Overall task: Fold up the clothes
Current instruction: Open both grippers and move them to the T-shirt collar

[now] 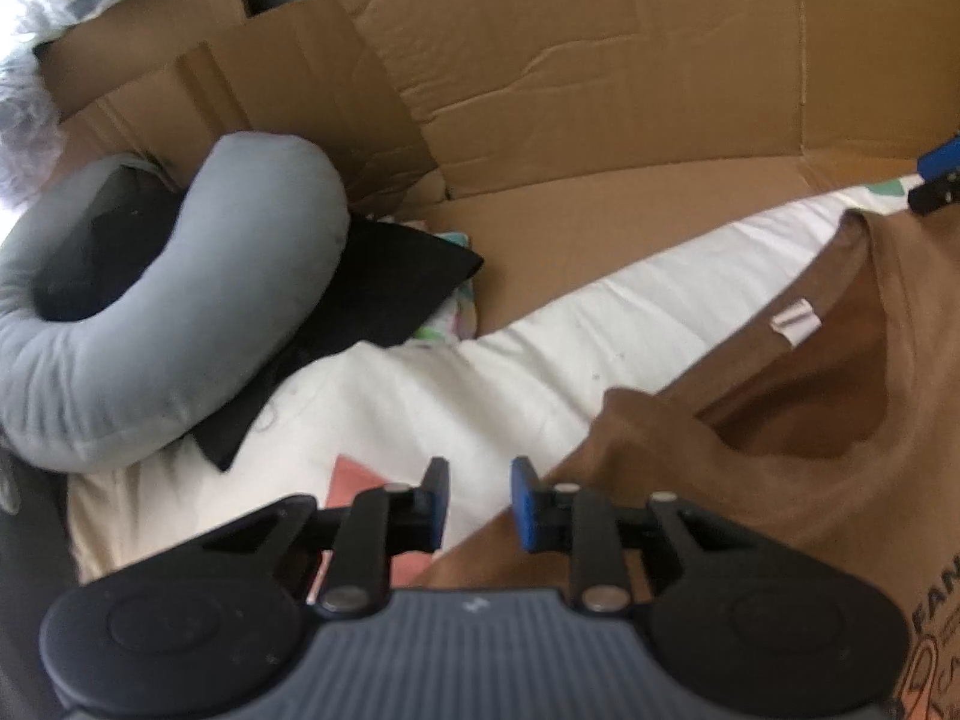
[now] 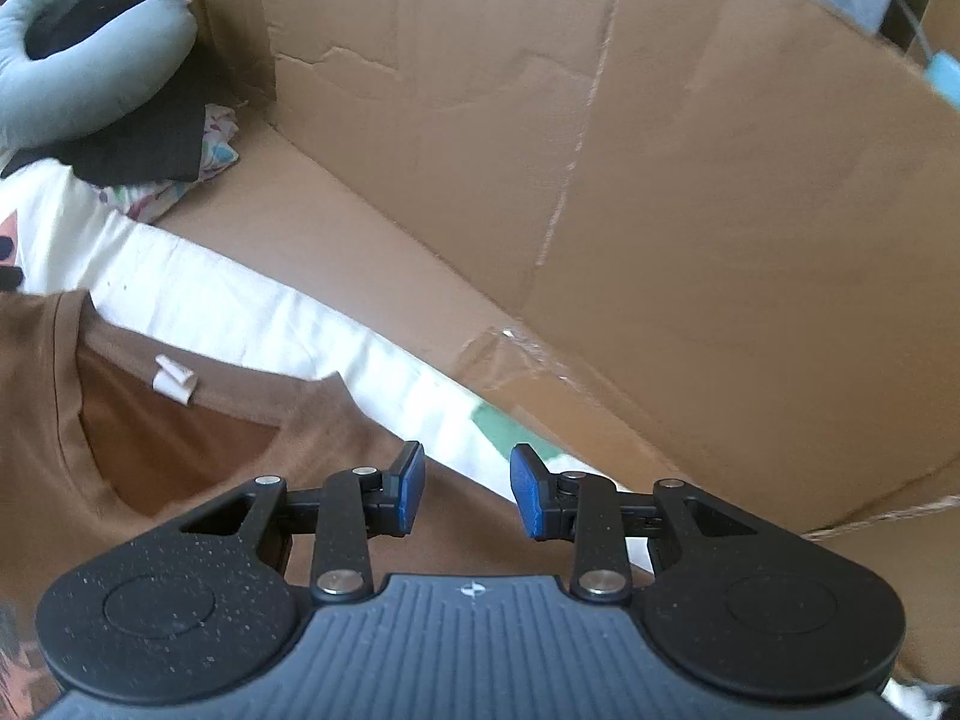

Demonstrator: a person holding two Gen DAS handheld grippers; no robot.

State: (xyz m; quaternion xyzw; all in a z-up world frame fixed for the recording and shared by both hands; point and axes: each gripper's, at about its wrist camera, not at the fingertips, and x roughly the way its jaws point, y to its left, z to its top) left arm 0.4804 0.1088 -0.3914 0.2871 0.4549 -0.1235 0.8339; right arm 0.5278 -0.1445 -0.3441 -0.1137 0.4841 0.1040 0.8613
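1. My left gripper (image 1: pixel 479 501) hangs with its jaws parted and nothing between the blue pads; it sits over the left shoulder edge of the brown T-shirt (image 1: pixel 780 420), where the cloth meets the white sheet (image 1: pixel 480 372).
2. My right gripper (image 2: pixel 467 489) is also parted and empty, its gap above the shirt's other shoulder edge, with a strip of white sheet just beyond.
3. The brown T-shirt lies spread on the sheet, neck hole toward the cardboard, a white tag (image 2: pixel 174 383) at the back of the collar (image 2: pixel 198 360). Printed lettering shows at the right edge of the left view.
4. A cardboard wall (image 2: pixel 720 180) stands upright along the far side of the sheet, creased and taped at its fold; it closes off that side.
5. Between the collar and the cardboard runs a bare band of white sheet.
6. To the left, a grey U-shaped pillow (image 1: pixel 150 330) rests on black cloth (image 1: pixel 372 300), well apart from the shirt, with open sheet between them.
7. The tip of my right gripper shows at the far right of the left view.
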